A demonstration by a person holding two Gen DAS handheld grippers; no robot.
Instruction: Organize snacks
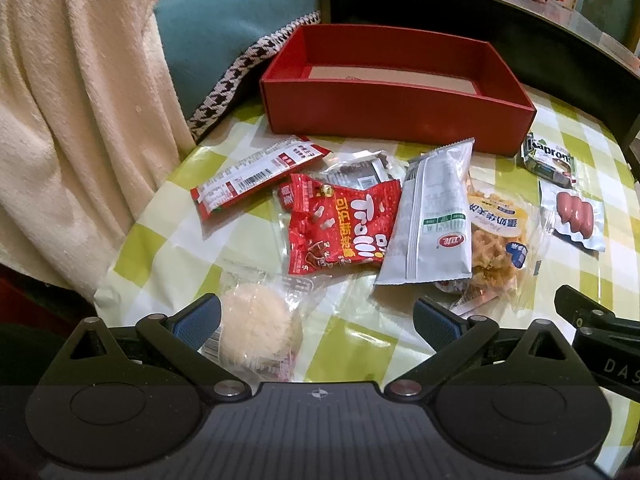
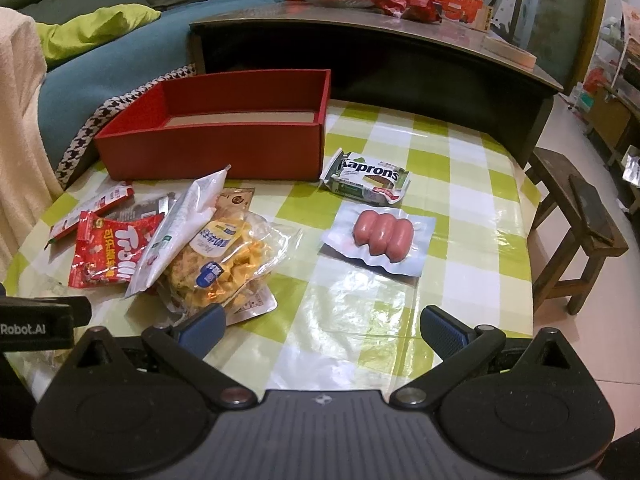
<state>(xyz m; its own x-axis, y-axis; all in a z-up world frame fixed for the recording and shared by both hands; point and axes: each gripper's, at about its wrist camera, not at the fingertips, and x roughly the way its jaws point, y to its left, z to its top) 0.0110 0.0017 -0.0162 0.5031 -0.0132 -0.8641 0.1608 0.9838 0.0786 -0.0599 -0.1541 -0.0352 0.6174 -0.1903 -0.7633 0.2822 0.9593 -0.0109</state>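
Observation:
An open red box (image 1: 396, 120) (image 2: 212, 148) stands at the back of the checked table, with only a pale liner showing inside. Snack packs lie in front of it: a red Trolli bag (image 1: 340, 228) (image 2: 106, 252), a grey sachet (image 1: 432, 212) (image 2: 176, 232), a yellow crisps bag (image 1: 496, 240) (image 2: 224, 268), a Kaprons wafer (image 1: 548, 158) (image 2: 366, 178) and a sausage pack (image 1: 574, 214) (image 2: 382, 238). My left gripper (image 1: 316, 320) is open, with a wrapped round cake (image 1: 256, 328) beside its left finger. My right gripper (image 2: 320, 324) is open over bare cloth.
A cream towel (image 1: 76, 120) hangs at the left over a teal sofa (image 2: 104, 68). A dark low table (image 2: 380, 52) with fruit and packets stands behind the box. A wooden stool (image 2: 576, 232) stands right of the table edge.

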